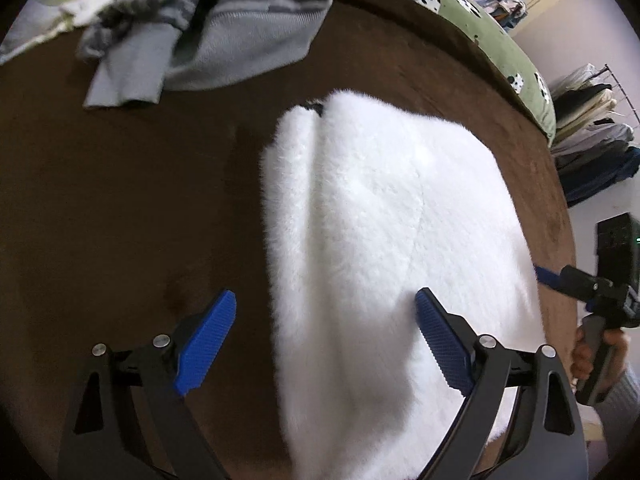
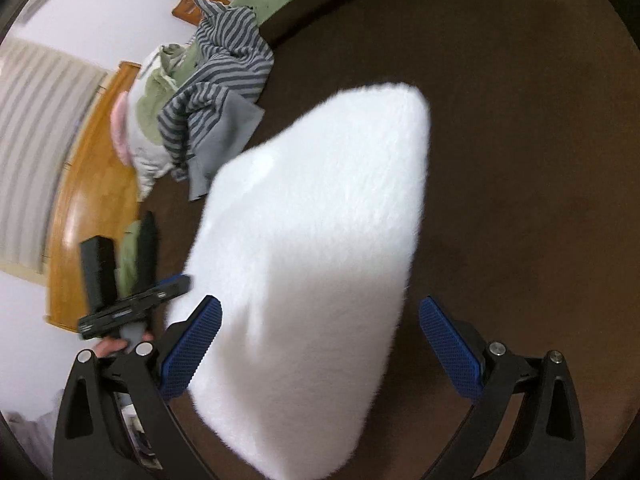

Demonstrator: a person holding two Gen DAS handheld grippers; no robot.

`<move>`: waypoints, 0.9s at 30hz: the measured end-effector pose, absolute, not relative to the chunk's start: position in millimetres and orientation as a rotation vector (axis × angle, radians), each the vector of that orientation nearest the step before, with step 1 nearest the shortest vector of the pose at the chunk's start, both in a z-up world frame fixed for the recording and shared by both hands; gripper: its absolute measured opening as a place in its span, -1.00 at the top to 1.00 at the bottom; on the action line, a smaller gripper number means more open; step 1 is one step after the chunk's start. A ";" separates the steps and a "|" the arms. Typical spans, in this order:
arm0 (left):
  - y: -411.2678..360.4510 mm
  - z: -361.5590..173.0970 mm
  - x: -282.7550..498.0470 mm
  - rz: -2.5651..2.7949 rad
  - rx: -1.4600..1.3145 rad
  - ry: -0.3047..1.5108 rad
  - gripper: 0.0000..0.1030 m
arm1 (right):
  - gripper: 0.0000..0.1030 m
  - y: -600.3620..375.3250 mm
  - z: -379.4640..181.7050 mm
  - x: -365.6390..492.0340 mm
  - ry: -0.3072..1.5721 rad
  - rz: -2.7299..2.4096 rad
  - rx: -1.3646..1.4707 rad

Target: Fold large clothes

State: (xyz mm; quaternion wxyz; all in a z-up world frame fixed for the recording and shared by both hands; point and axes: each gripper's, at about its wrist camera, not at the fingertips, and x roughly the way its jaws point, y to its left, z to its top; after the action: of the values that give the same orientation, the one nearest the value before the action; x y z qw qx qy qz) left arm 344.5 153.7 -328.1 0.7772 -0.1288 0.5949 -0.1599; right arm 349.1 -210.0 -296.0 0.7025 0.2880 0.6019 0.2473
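A white fluffy garment (image 1: 380,220) lies folded in a thick block on the brown blanket (image 1: 120,200). My left gripper (image 1: 324,340) hangs open above its near left edge, one blue pad over the fleece and the other over the blanket. In the right wrist view the same garment (image 2: 320,220) stretches away from my right gripper (image 2: 322,352), which is open with the garment's near end between its pads, neither one pressing. The right gripper (image 1: 560,280) also shows in the left wrist view at the garment's right side, held by a hand (image 1: 588,356).
A grey striped garment (image 1: 208,20) lies crumpled at the far side of the blanket. A green cow-print cover (image 1: 516,56) runs along the far edge. Clothes hang on a rack (image 1: 592,128) beyond it. A wooden bed frame (image 2: 88,200) borders the left.
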 end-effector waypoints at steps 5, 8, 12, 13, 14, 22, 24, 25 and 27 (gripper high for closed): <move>155.6 -346.7 358.8 -0.435 -0.304 1.325 -0.74 | -0.91 -206.1 -328.3 350.1 1.387 0.627 0.725; 154.8 -356.9 363.9 -0.495 -0.323 1.347 -0.76 | -0.91 -201.8 -341.4 351.1 1.402 0.654 0.732; 153.3 -368.0 370.4 -0.547 -0.360 1.364 -0.84 | -0.91 -202.1 -347.3 355.0 1.373 0.684 0.773; 152.8 -371.7 371.9 -0.561 -0.373 1.368 -0.86 | -0.91 -202.6 -348.3 355.5 1.368 0.696 0.777; 152.7 -374.2 372.6 -0.570 -0.384 1.367 -0.89 | -0.91 -202.1 -349.0 356.4 1.367 0.704 0.775; 148.5 -377.3 374.9 -0.635 -0.410 1.340 -0.89 | -0.92 -190.3 -347.6 362.1 1.384 0.740 0.684; 144.1 -377.8 378.2 -0.644 -0.412 1.339 -0.89 | -0.92 -186.0 -348.3 364.7 1.382 0.742 0.677; 141.5 -377.7 379.3 -0.647 -0.410 1.339 -0.89 | -0.92 -184.5 -348.3 365.2 1.382 0.741 0.671; 137.6 -376.8 380.5 -0.649 -0.401 1.340 -0.89 | -0.92 -183.9 -348.3 365.4 1.381 0.740 0.656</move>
State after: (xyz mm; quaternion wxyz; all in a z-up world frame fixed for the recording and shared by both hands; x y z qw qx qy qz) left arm 380.5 137.6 -376.8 0.7172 -0.1813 0.6056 -0.2932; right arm 365.4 -183.9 -348.3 0.6604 0.2901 0.6105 0.3273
